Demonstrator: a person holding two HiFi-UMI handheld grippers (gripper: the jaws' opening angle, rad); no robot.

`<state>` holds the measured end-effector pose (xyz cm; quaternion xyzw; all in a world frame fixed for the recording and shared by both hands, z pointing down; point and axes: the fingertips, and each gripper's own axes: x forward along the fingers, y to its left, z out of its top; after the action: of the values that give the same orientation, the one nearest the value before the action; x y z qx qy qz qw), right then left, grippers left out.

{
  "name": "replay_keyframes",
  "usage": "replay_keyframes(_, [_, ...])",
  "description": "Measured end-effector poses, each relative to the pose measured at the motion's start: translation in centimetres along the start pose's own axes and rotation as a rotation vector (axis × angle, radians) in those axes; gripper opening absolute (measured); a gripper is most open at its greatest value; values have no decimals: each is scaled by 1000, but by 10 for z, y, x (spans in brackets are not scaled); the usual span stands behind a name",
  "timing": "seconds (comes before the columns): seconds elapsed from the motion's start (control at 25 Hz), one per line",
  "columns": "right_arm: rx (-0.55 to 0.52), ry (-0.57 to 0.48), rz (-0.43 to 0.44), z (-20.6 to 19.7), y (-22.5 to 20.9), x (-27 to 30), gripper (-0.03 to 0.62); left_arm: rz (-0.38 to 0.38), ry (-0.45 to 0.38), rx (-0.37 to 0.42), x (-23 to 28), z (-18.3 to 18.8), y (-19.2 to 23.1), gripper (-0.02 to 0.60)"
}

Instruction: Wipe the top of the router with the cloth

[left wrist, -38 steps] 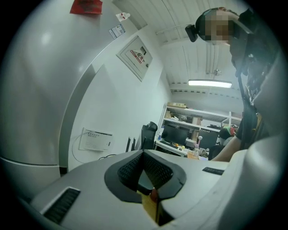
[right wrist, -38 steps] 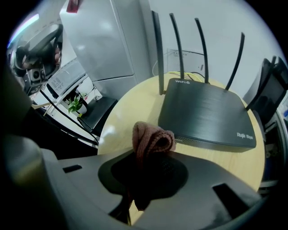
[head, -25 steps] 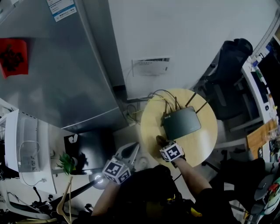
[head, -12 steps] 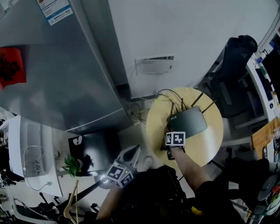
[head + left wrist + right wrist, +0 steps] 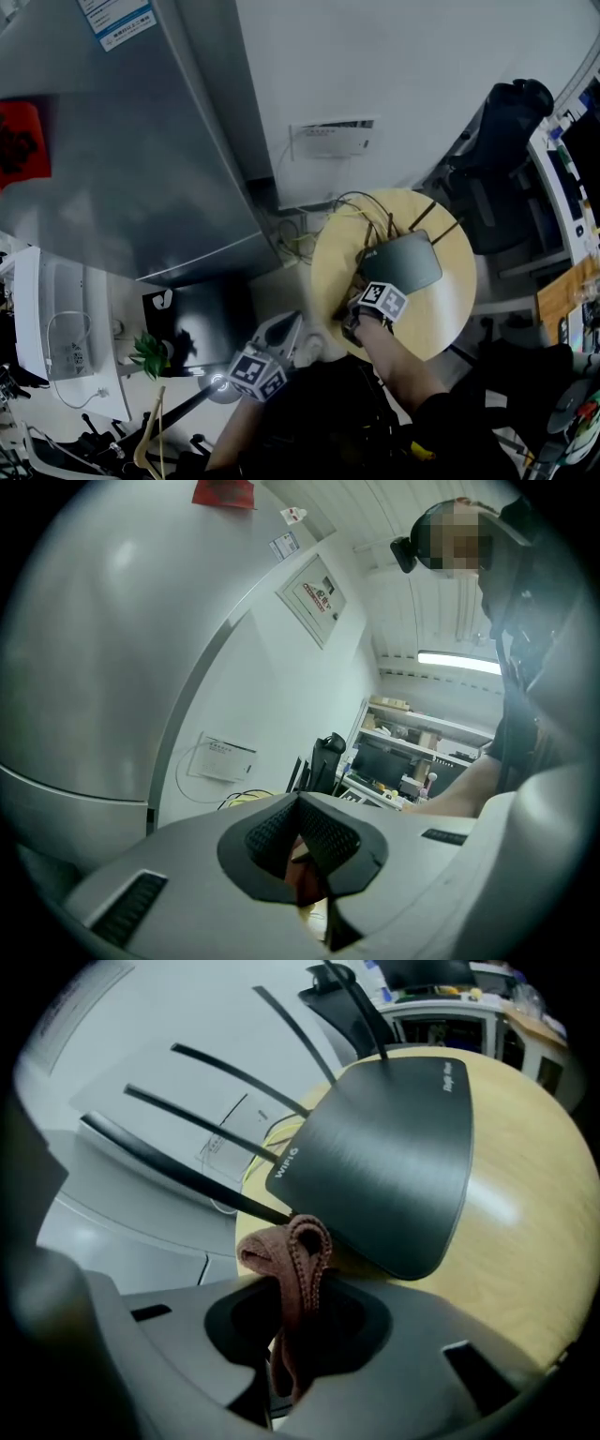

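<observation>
A dark grey router (image 5: 405, 262) with several thin antennas lies on a round wooden table (image 5: 450, 300). In the right gripper view the router (image 5: 389, 1162) fills the middle, its near corner just ahead of the jaws. My right gripper (image 5: 295, 1312) is shut on a brown cloth (image 5: 292, 1251), which bunches up above the jaws at the router's near edge. From the head view, the right gripper (image 5: 367, 292) sits at the router's near left corner. My left gripper (image 5: 279, 330) hangs off the table to the left, its jaws (image 5: 305, 841) shut with nothing held.
Cables (image 5: 361, 208) trail from the router's back toward a white wall box (image 5: 330, 139). A black office chair (image 5: 497, 141) stands right of the table. A grey cabinet (image 5: 112, 169) and a small plant (image 5: 150, 354) are at the left.
My right gripper carried the cloth from the table's near edge up to the router's near corner. The left gripper barely moved.
</observation>
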<state>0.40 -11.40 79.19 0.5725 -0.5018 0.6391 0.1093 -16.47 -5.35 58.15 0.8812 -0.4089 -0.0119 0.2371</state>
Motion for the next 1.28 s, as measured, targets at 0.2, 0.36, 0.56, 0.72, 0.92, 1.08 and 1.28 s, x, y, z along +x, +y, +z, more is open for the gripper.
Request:
replay_keyframes(0.2, [146, -60, 48, -1, -8, -8, 64, -22, 13, 9, 4, -2, -7, 2])
replay_keyframes(0.36, [194, -56, 55, -7, -16, -11, 64, -36, 34, 16, 5, -3, -14, 2])
replay_keyframes(0.56, [189, -70, 44, -9, -27, -14, 64, -58, 50, 51, 3, -8, -22, 2])
replay_keyframes(0.72, [144, -66, 20, -14, -36, -18, 63, -67, 57, 57, 4, -7, -31, 2])
replay_keyframes(0.92, [128, -41, 15, -21, -52, -27, 63, -96, 62, 69, 9, -11, -46, 2])
replay_keyframes(1.08, [20, -22, 1, -21, -65, -34, 63, -116, 55, 79, 13, -11, -55, 2])
replay_keyframes(1.28, [-348, 39, -36, -18, -72, -37, 64, -114, 23, 83, 13, -8, -61, 2])
